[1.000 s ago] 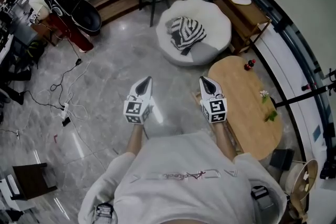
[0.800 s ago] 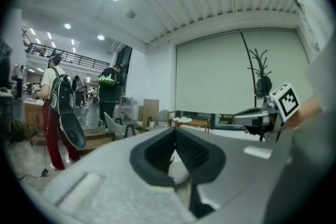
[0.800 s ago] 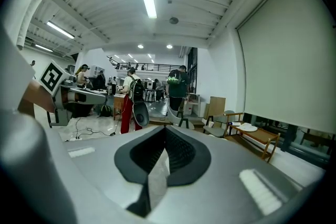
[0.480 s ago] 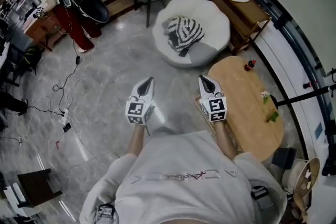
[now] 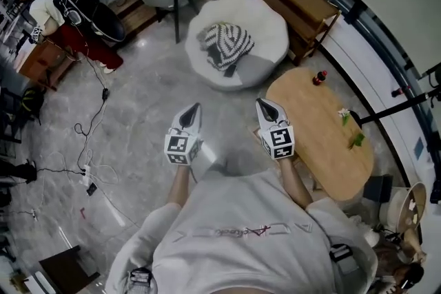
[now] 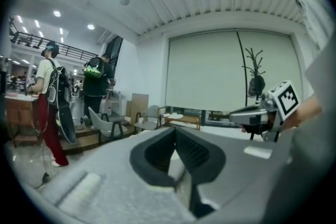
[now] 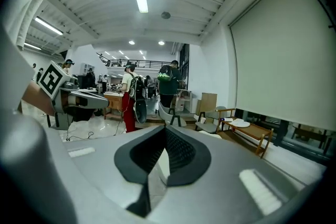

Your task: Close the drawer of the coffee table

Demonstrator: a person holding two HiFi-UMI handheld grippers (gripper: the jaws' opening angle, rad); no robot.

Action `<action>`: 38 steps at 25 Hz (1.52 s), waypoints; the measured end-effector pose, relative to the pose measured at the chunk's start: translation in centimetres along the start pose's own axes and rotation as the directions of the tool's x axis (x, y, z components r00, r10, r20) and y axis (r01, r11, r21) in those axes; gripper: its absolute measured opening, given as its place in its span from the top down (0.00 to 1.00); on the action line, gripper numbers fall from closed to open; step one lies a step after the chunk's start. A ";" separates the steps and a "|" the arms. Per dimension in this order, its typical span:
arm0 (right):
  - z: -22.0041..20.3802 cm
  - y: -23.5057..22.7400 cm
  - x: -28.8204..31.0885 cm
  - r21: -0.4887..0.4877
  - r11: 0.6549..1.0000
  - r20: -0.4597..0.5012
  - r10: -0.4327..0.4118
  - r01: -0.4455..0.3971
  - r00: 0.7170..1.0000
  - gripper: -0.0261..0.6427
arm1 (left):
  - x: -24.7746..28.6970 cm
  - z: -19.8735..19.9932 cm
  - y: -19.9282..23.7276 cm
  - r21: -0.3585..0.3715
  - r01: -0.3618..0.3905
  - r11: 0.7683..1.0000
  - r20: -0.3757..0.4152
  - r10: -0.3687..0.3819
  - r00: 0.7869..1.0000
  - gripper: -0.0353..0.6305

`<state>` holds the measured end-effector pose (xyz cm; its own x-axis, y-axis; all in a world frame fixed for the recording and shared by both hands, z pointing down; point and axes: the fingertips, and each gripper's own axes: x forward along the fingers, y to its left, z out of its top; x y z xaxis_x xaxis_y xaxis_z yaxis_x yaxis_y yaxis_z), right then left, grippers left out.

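Both arms reach forward side by side over the floor (image 5: 141,89), grippers nearly level. The left gripper (image 5: 193,108) and right gripper (image 5: 262,104) have their jaws pressed together on nothing. The coffee table (image 5: 324,141) lies just right of the right gripper, its drawer not discernible. Only the gripper views show the ceiling (image 7: 168,34) and standing people (image 7: 130,97).

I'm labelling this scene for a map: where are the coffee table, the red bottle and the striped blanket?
coffee table (image 5: 313,127): head view, bare wooden top.
red bottle (image 5: 319,77): head view, its body.
striped blanket (image 5: 227,43): head view, its middle.
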<state>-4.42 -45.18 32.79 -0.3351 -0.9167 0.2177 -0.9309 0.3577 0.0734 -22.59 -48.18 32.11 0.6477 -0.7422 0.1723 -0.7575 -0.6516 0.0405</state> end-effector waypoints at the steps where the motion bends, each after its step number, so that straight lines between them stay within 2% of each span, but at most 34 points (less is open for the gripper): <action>1: 0.1 -0.3 0.1 0.001 1.000 0.001 -0.016 0.016 1.000 0.95 | 0.7 0.2 0.0 0.003 0.020 1.000 0.003 -0.020 1.000 0.94; 5: -0.5 -1.3 -0.4 0.006 0.995 -0.010 -0.102 0.102 0.995 0.95 | 3.4 0.4 -0.4 0.017 0.116 0.993 0.012 -0.116 0.993 0.94; 8: -0.4 -2.7 -1.1 0.018 0.983 -0.020 -0.182 0.183 0.983 0.95 | 5.7 1.1 -1.2 0.030 0.198 0.980 0.014 -0.199 0.980 0.94; 11: -0.7 -4.3 -2.6 0.034 0.961 -0.036 -0.273 0.274 0.961 0.95 | 7.9 1.4 -2.6 0.038 0.288 0.957 0.006 -0.288 0.958 0.94; 14: -1.4 -5.8 -4.8 0.052 0.929 -0.059 -0.364 0.367 0.930 0.95 | 9.8 1.6 -4.7 0.046 0.378 0.925 -0.007 -0.378 0.926 0.94; 19: -3.1 -7.8 -9.4 0.080 0.850 -0.102 -0.512 0.520 0.853 0.95 | 12.2 1.6 -9.0 0.078 0.524 0.848 -0.034 -0.523 0.852 0.94; 26: -5.9 -8.2 -17.2 0.117 0.697 -0.176 -0.686 0.707 0.706 0.95 | 14.1 0.9 -14.9 0.109 0.686 0.719 -0.089 -0.680 0.727 0.94; 34: -9.5 -6.1 -26.9 0.133 0.516 -0.263 -0.805 0.846 0.532 0.95 | 13.8 -1.9 -23.0 0.101 0.815 0.571 -0.150 -0.801 0.580 0.94; 38: -11.8 -4.5 -30.4 0.148 0.459 -0.304 -0.822 0.876 0.482 0.95 | 12.6 -4.0 -26.5 0.099 0.852 0.514 -0.188 -0.831 0.523 0.94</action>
<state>11.67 -16.85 37.37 0.6476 -0.6817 0.3404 -0.7424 -0.6652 0.0803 5.32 -39.65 37.10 0.9532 0.1825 0.2411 0.1705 -0.9829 0.0697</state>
